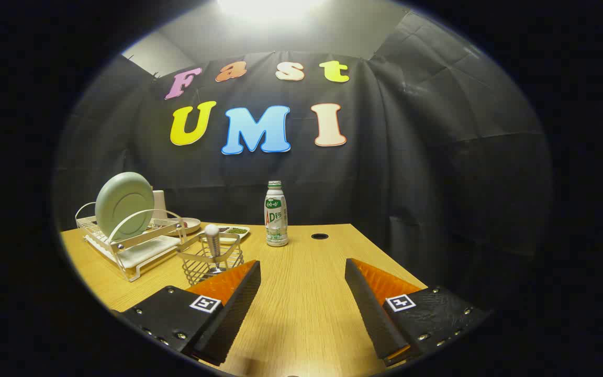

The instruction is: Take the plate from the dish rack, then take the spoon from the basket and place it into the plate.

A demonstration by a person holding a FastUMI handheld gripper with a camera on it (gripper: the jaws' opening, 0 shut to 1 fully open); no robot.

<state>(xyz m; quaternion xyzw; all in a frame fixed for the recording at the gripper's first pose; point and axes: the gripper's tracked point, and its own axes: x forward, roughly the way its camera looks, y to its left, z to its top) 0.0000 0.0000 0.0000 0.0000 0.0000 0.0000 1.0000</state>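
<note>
The gripper [302, 277] hangs over the wooden table [301, 314] with its fingers spread wide, nothing between them. Ahead and to the left, the plate [124, 205] stands on edge in the dish rack [131, 246], leaning slightly back, its face turned toward the gripper. Nearer, just beyond the left finger, the spoon [213, 242] stands upright in the wire basket [211, 257], its long axis vertical and its rounded end on top. Straight ahead beyond the fingers stands a bottle [276, 214]; the lettering on its label is too small to make out. Small dishes [218, 229] lie behind the basket.
</note>
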